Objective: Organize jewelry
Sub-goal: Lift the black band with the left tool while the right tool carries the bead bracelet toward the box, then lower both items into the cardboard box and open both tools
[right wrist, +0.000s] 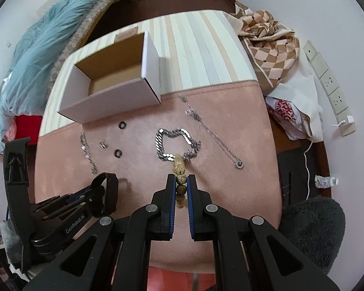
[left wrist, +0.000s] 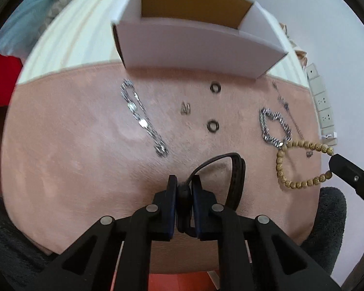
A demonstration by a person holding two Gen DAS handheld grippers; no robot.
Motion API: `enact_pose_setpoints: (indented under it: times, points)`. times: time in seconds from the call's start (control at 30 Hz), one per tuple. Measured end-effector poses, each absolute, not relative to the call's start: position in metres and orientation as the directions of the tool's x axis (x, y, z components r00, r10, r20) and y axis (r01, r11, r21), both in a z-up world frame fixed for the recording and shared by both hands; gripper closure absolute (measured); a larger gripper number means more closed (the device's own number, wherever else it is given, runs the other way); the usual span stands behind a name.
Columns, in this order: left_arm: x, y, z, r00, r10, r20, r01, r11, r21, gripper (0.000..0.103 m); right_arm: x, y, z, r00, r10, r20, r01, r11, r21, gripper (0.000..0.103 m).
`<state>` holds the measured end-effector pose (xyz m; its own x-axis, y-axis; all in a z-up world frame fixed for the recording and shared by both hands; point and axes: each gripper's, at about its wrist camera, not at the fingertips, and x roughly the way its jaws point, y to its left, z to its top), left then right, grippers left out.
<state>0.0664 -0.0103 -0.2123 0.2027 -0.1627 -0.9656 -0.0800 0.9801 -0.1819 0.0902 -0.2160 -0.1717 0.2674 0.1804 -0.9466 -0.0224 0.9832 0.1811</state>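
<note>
My left gripper (left wrist: 184, 181) is shut on a dark leather bracelet (left wrist: 235, 177), held just above the pink cloth (left wrist: 72, 157); it also shows in the right wrist view (right wrist: 104, 189). My right gripper (right wrist: 181, 180) is shut on a tan bead bracelet (right wrist: 179, 167), whose loop shows in the left wrist view (left wrist: 301, 165). A chunky silver chain (right wrist: 177, 143), a thin necklace (right wrist: 213, 133), a silver link bracelet (left wrist: 143, 118), two dark rings (left wrist: 215, 87) (left wrist: 212, 126) and small earrings (left wrist: 185, 108) lie on the cloth. An open white box (right wrist: 114, 82) stands behind them.
A striped cloth (right wrist: 201, 48) covers the table's far part. A checkered fabric (right wrist: 269, 46) and a plastic bag (right wrist: 288, 114) lie at the right. A power strip (right wrist: 327, 84) runs along the wall. A grey fluffy seat (right wrist: 313, 230) is at the near right.
</note>
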Motion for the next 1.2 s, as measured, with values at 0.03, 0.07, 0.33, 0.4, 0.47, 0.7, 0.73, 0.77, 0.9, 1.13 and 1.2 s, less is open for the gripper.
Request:
enact_pose_setpoints:
  times: [0.03, 0.07, 0.33, 0.4, 0.47, 0.7, 0.73, 0.77, 0.9, 1.13, 1.2]
  points:
    - [0.067, -0.006, -0.203, 0.228, -0.153, -0.961, -0.077, 0.982, -0.175, 0.094, 0.092, -0.216, -0.167, 0.271, 0.198, -0.942, -0.024, 0.980, 0.199, 0.094]
    - [0.067, -0.001, -0.193, 0.249, -0.148, -0.957, -0.078, 0.982, -0.172, 0.094, 0.094, -0.215, -0.160, 0.277, 0.217, -0.936, -0.028, 0.976, 0.217, 0.094]
    - [0.119, 0.022, -0.127, 0.370, -0.152, -0.916, -0.078, 0.978, -0.194, 0.094, 0.138, -0.188, -0.094, 0.370, 0.325, -0.871, -0.118, 0.946, 0.303, 0.094]
    - [0.138, 0.030, -0.117, 0.383, -0.160, -0.910, -0.069, 0.977, -0.201, 0.094, 0.157, -0.175, -0.082, 0.389, 0.328, -0.860, -0.148, 0.944, 0.294, 0.094]
    - [0.155, 0.033, -0.114, 0.389, -0.160, -0.907, -0.067, 0.977, -0.201, 0.094, 0.175, -0.164, -0.075, 0.401, 0.322, -0.857, -0.164, 0.946, 0.279, 0.094]
    - [0.214, 0.042, -0.131, 0.328, -0.191, -0.925, -0.078, 0.971, -0.228, 0.094, 0.244, -0.131, -0.094, 0.341, 0.315, -0.886, -0.184, 0.946, 0.265, 0.094]
    - [0.222, 0.044, -0.138, 0.311, -0.187, -0.932, -0.088, 0.971, -0.224, 0.094, 0.253, -0.128, -0.101, 0.328, 0.313, -0.891, -0.180, 0.947, 0.267, 0.094]
    - [0.225, 0.044, -0.140, 0.299, -0.188, -0.936, -0.087, 0.971, -0.223, 0.094, 0.260, -0.125, -0.107, 0.313, 0.315, -0.896, -0.183, 0.946, 0.268, 0.094]
    - [0.244, 0.045, -0.155, 0.241, -0.180, -0.954, -0.108, 0.972, -0.211, 0.078, 0.285, -0.119, -0.138, 0.191, 0.360, -0.913, -0.174, 0.928, 0.329, 0.093]
    - [0.249, 0.055, -0.140, 0.299, -0.133, -0.945, -0.148, 0.972, -0.183, 0.012, 0.286, -0.129, -0.155, 0.163, 0.301, -0.940, -0.171, 0.947, 0.274, 0.043]
    - [0.247, 0.059, -0.135, 0.311, -0.091, -0.946, -0.156, 0.977, -0.145, 0.010, 0.280, -0.131, -0.152, 0.190, 0.256, -0.948, -0.186, 0.957, 0.221, 0.040]
